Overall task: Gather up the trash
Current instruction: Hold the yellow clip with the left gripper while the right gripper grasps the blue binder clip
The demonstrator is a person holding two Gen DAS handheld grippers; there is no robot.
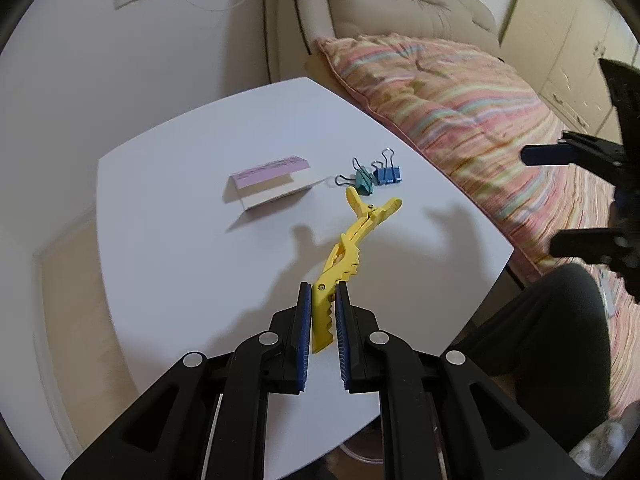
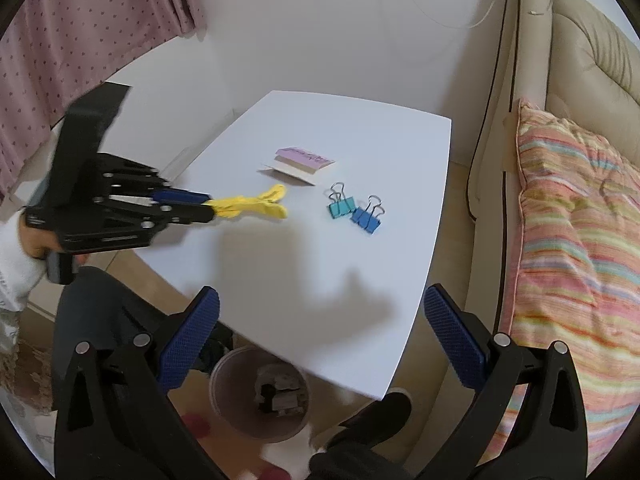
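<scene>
Your left gripper (image 1: 322,320) is clamped on the tail end of the long yellow plastic hair clip (image 1: 352,248), whose long axis runs straight out from the fingers toward the far side of the white square table (image 1: 180,208). From the right wrist view the clip looks lifted just clear of the tabletop, though the blur makes that hard to confirm. Your right gripper (image 2: 320,328) hangs with its fingers wide apart and holds nothing, near the table's front edge. The round brown bin (image 2: 260,392) sits on the floor below that edge, closer to your right hand, so the clip has to travel back and across. The teal binder clip (image 2: 342,205), blue binder clip (image 2: 366,218) and pink-and-white folded card (image 2: 298,166) remain on the table.
</scene>
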